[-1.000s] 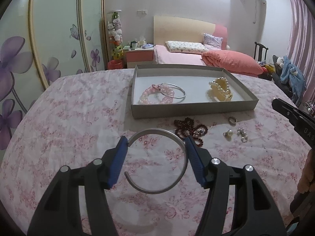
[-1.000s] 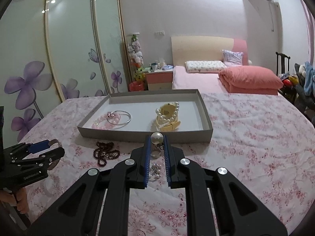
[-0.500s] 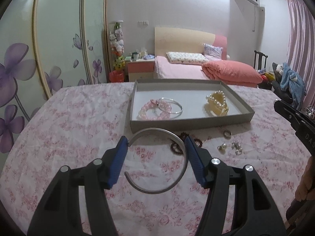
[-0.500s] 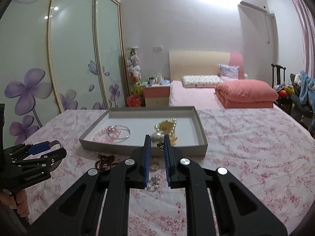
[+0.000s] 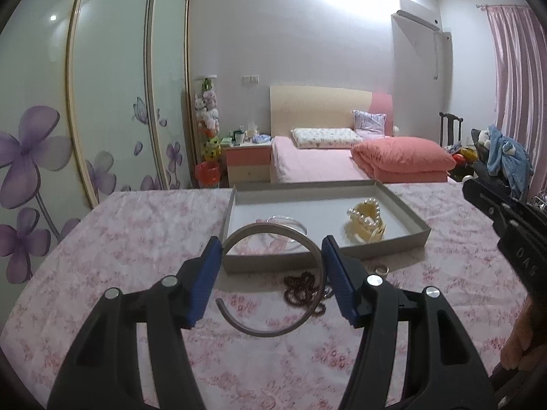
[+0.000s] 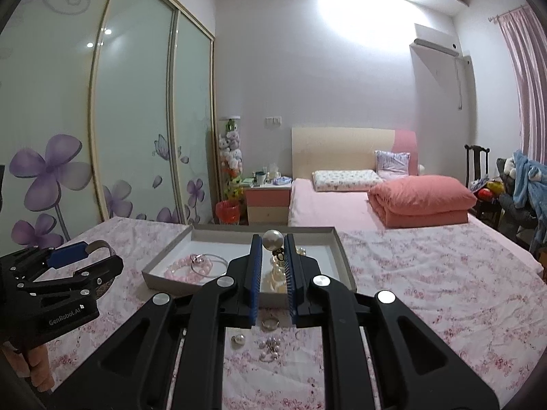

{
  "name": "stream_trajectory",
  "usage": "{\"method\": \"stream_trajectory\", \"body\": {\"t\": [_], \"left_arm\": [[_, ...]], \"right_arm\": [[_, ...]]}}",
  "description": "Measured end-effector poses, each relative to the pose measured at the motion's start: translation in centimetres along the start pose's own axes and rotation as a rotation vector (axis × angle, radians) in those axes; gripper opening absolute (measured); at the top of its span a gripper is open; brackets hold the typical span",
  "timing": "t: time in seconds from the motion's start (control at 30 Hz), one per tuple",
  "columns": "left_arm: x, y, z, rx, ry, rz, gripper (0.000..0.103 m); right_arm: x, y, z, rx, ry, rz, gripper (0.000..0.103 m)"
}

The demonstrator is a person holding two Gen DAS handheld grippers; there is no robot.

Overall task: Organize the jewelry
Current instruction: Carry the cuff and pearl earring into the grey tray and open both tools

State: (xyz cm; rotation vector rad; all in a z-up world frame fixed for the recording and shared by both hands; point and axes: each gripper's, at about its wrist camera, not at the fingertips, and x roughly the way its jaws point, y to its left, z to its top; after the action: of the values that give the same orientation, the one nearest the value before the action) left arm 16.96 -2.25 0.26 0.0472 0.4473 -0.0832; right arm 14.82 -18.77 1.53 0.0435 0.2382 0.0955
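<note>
My left gripper (image 5: 271,244) is shut on an open silver bangle (image 5: 270,280), held above the flowered cloth just in front of the grey tray (image 5: 410,235). My right gripper (image 6: 273,239) is shut on a pearl earring (image 6: 272,239), its pearl above the fingertips, held over the tray (image 6: 345,266). In the tray lie a pink bead bracelet (image 6: 181,266), a thin silver bangle (image 5: 287,227) and a pearl hair clip (image 5: 365,222). On the cloth before the tray lie dark red beads (image 5: 304,287), a ring (image 6: 270,323), a loose pearl earring (image 6: 238,339) and a small pearl piece (image 6: 270,348).
The tray stands on a table covered with a pink flowered cloth (image 5: 119,239). Behind it are a bed (image 5: 324,167), a nightstand (image 5: 248,165) and sliding wardrobe doors (image 5: 112,119). My left gripper also shows in the right wrist view (image 6: 68,263).
Both grippers have risen and tilted up. The left one has moved toward the tray with the bangle. The right one has carried the pearl earring up over the tray.
</note>
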Motion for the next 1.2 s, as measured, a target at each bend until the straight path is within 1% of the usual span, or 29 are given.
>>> {"method": "stream_trajectory", "body": {"t": [0.37,0.53,0.7,0.83,1.03,1.13,1.2], "left_arm": [[0.7,-0.9,2.0,0.003,-0.064,0.011,0.059],[2.6,-1.1,3.3,-0.006,-0.067,0.007,0.059],[5.5,-1.0,4.5,-0.016,-0.056,0.012,0.059],[8.5,-1.0,5.2,-0.018,-0.028,0.016,0.059],[13.5,-1.1,5.4,-0.042,0.05,0.002,0.059],[15.9,-1.0,5.4,-0.057,0.106,-0.012,0.059],[17.4,-0.9,5.2,-0.073,0.156,-0.032,0.059]], "right_arm": [[1.3,-0.2,1.6,0.006,-0.061,-0.028,0.014],[3.3,-0.3,2.5,0.009,-0.078,-0.039,0.014],[6.2,-0.9,2.8,0.019,-0.07,-0.039,0.014],[9.2,-1.3,2.5,0.039,-0.031,-0.034,0.014],[13.6,-1.6,1.3,0.066,0.06,-0.027,0.014],[15.5,-1.8,0.7,0.079,0.132,-0.015,0.014],[16.8,-1.9,0.3,0.095,0.199,-0.004,0.014]]}}
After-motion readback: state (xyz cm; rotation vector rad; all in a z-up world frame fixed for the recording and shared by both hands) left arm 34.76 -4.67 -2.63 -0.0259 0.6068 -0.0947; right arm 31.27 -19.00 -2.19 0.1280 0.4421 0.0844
